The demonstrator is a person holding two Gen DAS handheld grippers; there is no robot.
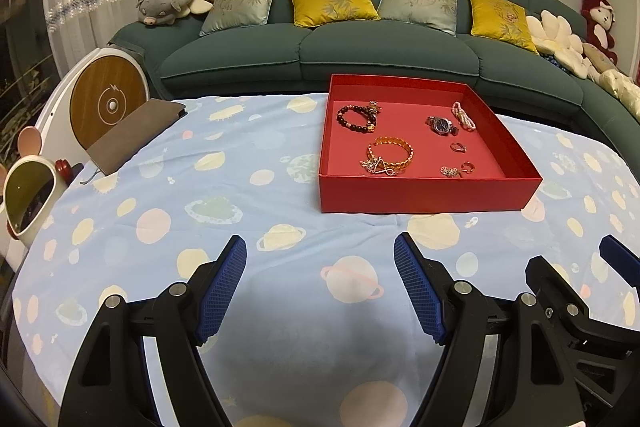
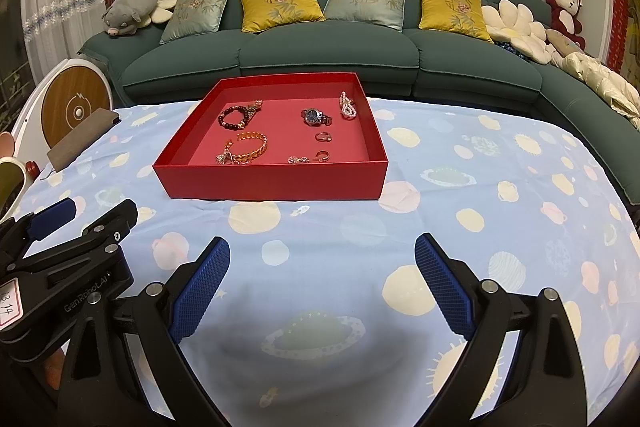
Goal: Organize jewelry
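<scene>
A shallow red box [image 1: 424, 193] [image 2: 272, 183] sits on the planet-print cloth. Inside lie a dark bead bracelet [image 1: 355, 119] [image 2: 232, 119], a gold bangle [image 1: 392, 151] [image 2: 251, 147], a watch [image 1: 441, 125] [image 2: 316, 116], a pink bead bracelet [image 1: 464, 115] [image 2: 347, 106], two rings [image 1: 458, 147] [image 2: 323, 137] and small charms [image 1: 378, 167] [image 2: 298, 159]. My left gripper [image 1: 320, 247] is open and empty, hovering over the cloth in front of the box. My right gripper [image 2: 322, 251] is open and empty too, beside it on the right.
A grey-brown notebook [image 1: 132, 135] [image 2: 80, 139] lies at the table's left edge. A small mirror [image 1: 28, 195] stands at the far left. A round white device with a wooden face [image 1: 108, 103] stands behind it. A green sofa [image 1: 360, 47] runs behind the table.
</scene>
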